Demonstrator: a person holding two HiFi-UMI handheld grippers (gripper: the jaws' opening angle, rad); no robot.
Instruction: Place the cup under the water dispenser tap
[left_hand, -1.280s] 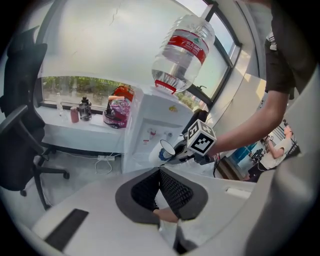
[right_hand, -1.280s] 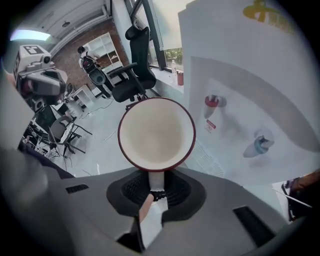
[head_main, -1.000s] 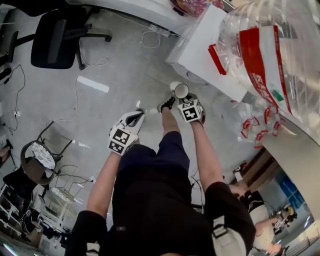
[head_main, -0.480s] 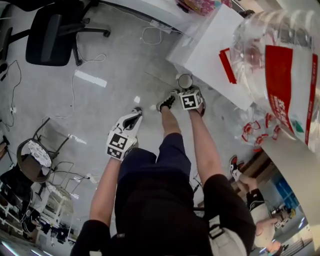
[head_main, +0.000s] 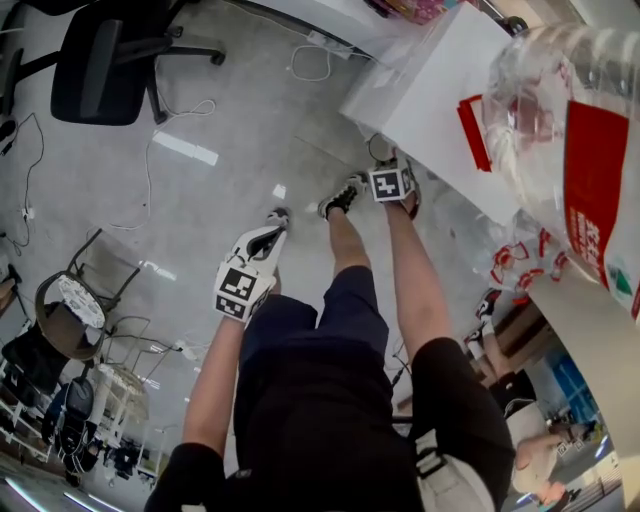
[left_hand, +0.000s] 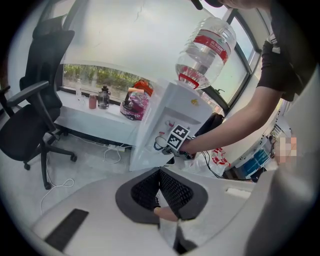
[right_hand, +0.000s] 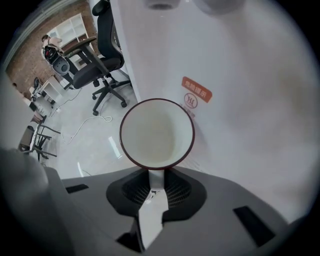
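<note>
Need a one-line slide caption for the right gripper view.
Right hand-held gripper holds an empty white cup by its handle, beside the white water dispenser front.

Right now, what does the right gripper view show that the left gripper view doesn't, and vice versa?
Right gripper view only: the inside of the cup, empty, its handle clamped in the right hand-held gripper, and an orange label on the dispenser. Left gripper view only: the water bottle on top, the window counter, and the left hand-held gripper, jaws together. Both: the white dispenser and a black office chair.
</note>
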